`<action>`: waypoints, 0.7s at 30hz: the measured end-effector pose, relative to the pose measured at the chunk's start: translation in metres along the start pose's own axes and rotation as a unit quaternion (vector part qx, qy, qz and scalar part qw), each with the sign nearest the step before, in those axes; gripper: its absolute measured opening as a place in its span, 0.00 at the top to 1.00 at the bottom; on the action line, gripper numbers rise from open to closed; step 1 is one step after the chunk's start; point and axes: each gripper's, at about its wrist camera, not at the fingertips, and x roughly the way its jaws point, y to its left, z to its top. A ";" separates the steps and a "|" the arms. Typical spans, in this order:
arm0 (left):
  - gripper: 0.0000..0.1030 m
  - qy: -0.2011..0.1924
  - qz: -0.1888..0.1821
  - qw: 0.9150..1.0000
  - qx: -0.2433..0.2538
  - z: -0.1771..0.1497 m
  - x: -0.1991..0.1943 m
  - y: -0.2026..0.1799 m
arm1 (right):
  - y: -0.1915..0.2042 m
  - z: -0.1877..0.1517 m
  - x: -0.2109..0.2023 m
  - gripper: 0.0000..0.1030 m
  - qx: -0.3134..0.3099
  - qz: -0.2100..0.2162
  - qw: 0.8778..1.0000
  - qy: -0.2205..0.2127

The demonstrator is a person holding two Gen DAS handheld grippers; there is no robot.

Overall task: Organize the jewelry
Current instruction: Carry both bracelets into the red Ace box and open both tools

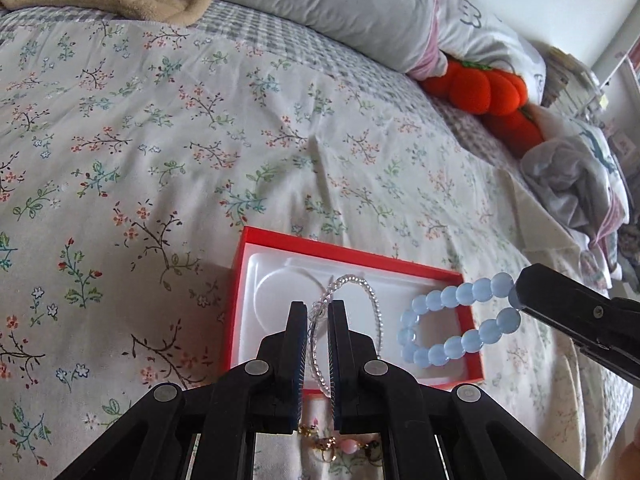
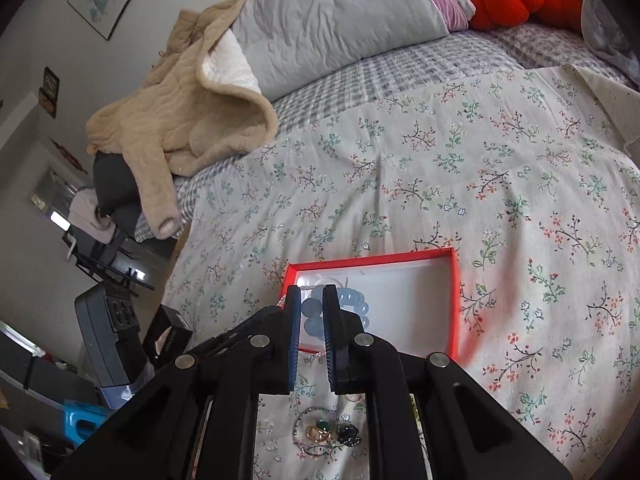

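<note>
Two grippers over the red box (image 1: 404,266): left gripper (image 1: 318,312) nearly closed, seemingly pinching the clear bracelet (image 1: 370,300); right gripper (image 2: 312,308) clamps the blue bead bracelet (image 1: 452,320).

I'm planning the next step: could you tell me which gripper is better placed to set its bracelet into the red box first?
Left: the left gripper holds the clear bracelet over the red box.

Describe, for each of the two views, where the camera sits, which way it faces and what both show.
Left wrist: behind the left gripper, facing down the bed; it grips a clear bracelet over the red box, with the right gripper entering from the right.
Right wrist: behind the right gripper, facing the same box; it grips the blue bracelet.
Shared: red box, blue bracelet, bed, orange plush.
</note>
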 end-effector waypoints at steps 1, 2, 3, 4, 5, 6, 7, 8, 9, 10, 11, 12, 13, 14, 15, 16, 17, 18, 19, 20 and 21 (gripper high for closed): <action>0.96 -0.001 0.006 1.000 0.001 0.000 0.003 0.001 | -0.002 0.001 0.006 0.89 0.002 0.001 1.000 0.004; 0.96 -0.003 0.012 1.000 0.001 0.000 0.005 0.002 | -0.004 0.000 0.012 0.89 0.004 -0.001 1.000 0.008; 0.96 -0.004 0.015 1.000 0.001 0.001 0.006 0.004 | -0.006 0.000 0.017 0.89 0.005 -0.007 1.000 0.013; 0.96 -0.005 0.018 1.000 0.000 0.001 0.008 0.005 | -0.008 -0.001 0.022 0.89 0.005 -0.016 1.000 0.017; 0.96 -0.004 0.022 1.000 0.000 0.001 0.010 0.006 | -0.011 -0.001 0.026 0.89 0.005 -0.024 1.000 0.020; 0.96 -0.004 0.025 1.000 0.001 0.000 0.011 0.006 | -0.014 -0.001 0.030 0.89 0.006 -0.032 0.999 0.023; 0.96 -0.004 0.028 1.000 0.003 0.000 0.013 0.006 | -0.018 -0.001 0.032 0.89 0.005 -0.042 0.999 0.025; 0.96 -0.003 0.030 1.000 0.005 0.000 0.014 0.006 | -0.021 -0.001 0.033 0.89 0.002 -0.054 0.998 0.026; 0.96 -0.003 0.033 0.999 0.007 0.000 0.015 0.006 | -0.024 -0.001 0.034 0.89 -0.003 -0.068 0.997 0.027; 0.96 -0.002 0.034 0.999 0.009 0.000 0.017 0.006 | -0.028 -0.002 0.035 0.89 -0.006 -0.080 0.996 0.029; 0.96 -0.001 0.036 0.999 0.011 0.000 0.018 0.005 | -0.032 -0.002 0.036 0.89 -0.008 -0.089 0.996 0.032; 0.96 0.000 0.038 0.999 0.012 0.000 0.019 0.005 | -0.035 -0.003 0.037 0.89 -0.009 -0.096 0.995 0.034; 0.96 0.000 0.041 0.999 0.014 0.000 0.020 0.005 | -0.038 -0.003 0.038 0.89 -0.011 -0.105 0.994 0.035; 0.96 0.001 0.044 0.999 0.016 0.000 0.021 0.004 | -0.041 -0.004 0.038 0.89 -0.013 -0.112 0.993 0.036; 0.96 0.001 0.047 0.999 0.018 0.000 0.022 0.003 | -0.043 -0.004 0.039 0.89 -0.014 -0.115 0.993 0.037; 0.95 0.001 0.049 0.999 0.020 0.000 0.022 0.002 | -0.046 -0.004 0.039 0.89 -0.012 -0.117 0.992 0.037; 0.95 0.002 0.051 0.998 0.024 0.000 0.023 0.001 | -0.048 -0.004 0.040 0.89 -0.011 -0.118 0.992 0.039; 0.95 0.003 0.053 0.998 0.028 0.000 0.023 0.000 | -0.050 -0.004 0.040 0.89 -0.011 -0.117 0.992 0.040; 0.95 0.004 0.058 0.998 0.032 -0.001 0.023 -0.002 | -0.050 -0.004 0.040 0.88 -0.011 -0.116 0.992 0.041; 0.95 0.005 0.060 0.998 0.033 -0.001 0.023 -0.003 | -0.051 -0.004 0.040 0.88 -0.011 -0.115 0.992 0.041; 0.93 0.007 0.060 0.998 0.034 -0.001 0.022 -0.005 | -0.050 -0.004 0.038 0.88 -0.010 -0.117 0.992 0.040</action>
